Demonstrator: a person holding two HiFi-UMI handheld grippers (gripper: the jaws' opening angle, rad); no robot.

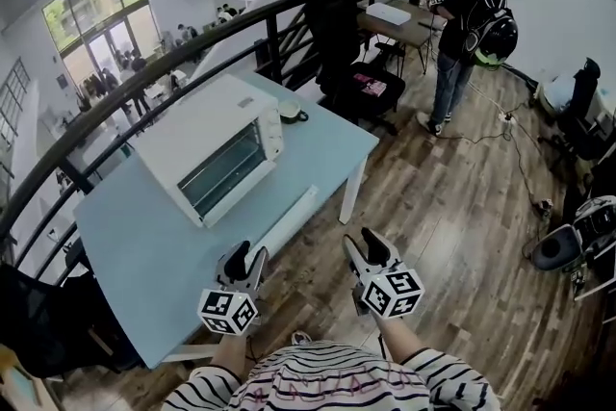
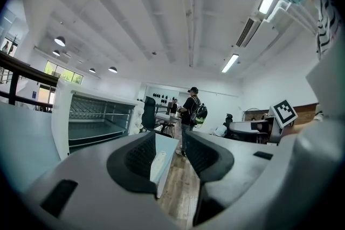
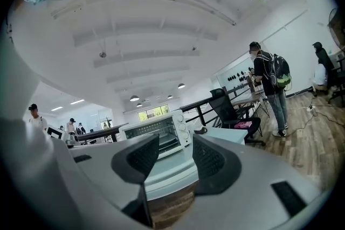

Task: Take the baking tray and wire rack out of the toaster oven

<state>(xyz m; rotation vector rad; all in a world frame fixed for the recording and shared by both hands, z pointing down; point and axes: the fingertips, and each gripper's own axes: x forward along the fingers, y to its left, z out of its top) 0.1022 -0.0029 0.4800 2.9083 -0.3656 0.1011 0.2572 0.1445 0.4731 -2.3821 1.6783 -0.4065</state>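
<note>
A white toaster oven point(image 1: 207, 149) stands on the pale blue table point(image 1: 144, 255), and its glass door looks closed. Through the glass in the left gripper view I see the wire rack point(image 2: 99, 109) above the baking tray point(image 2: 92, 129) inside the oven point(image 2: 59, 116). My left gripper point(image 1: 247, 255) hovers at the table's front edge, short of the oven, open with nothing between its fingers point(image 2: 141, 156). My right gripper point(image 1: 363, 245) hangs over the wooden floor to the right, also open and empty. The right gripper view shows the oven point(image 3: 159, 134) ahead past the table edge.
A long white strip point(image 1: 289, 224) lies on the table in front of the oven. A dark cup point(image 1: 292, 114) sits at the far corner. Behind the table are a black railing point(image 1: 192, 63), a black chair point(image 1: 342, 43) and a person with a backpack point(image 1: 472, 24).
</note>
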